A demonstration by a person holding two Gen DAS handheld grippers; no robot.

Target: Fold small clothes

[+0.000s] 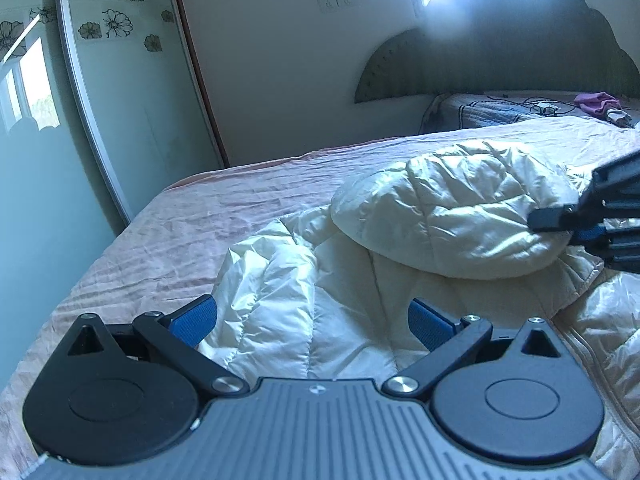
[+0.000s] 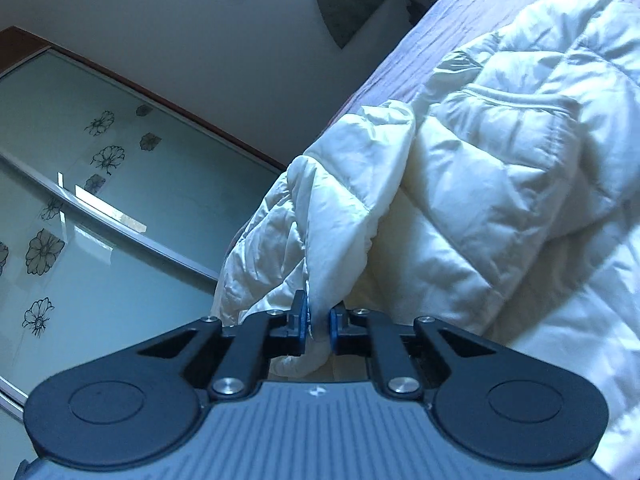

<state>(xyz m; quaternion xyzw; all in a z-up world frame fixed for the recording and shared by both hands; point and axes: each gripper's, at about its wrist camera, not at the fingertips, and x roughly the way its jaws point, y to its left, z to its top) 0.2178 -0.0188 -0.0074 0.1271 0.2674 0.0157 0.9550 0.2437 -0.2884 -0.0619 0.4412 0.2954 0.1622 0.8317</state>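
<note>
A cream quilted puffer jacket (image 1: pixel 320 280) lies crumpled on the pink bedspread (image 1: pixel 224 216). My left gripper (image 1: pixel 314 322) stands open and wide just above the bed. A puffy fold of the jacket lies between its blue pads (image 1: pixel 196 320), and they do not press on it. My right gripper (image 2: pixel 319 322) is shut on a thin edge of the jacket (image 2: pixel 500 184), with white fabric pinched between its blue pads. In the left wrist view the right gripper (image 1: pixel 560 224) comes in from the right edge and holds the rim of the rounded hood-like part (image 1: pixel 448 216).
A sliding wardrobe door with flower decals (image 1: pixel 112 120) runs along the bed's left side. A dark scalloped headboard (image 1: pixel 500 52) stands at the far end. A grey quilt with cables and a purple cloth (image 1: pixel 596 102) lies near it. The bed's left edge (image 1: pixel 132 232) is close.
</note>
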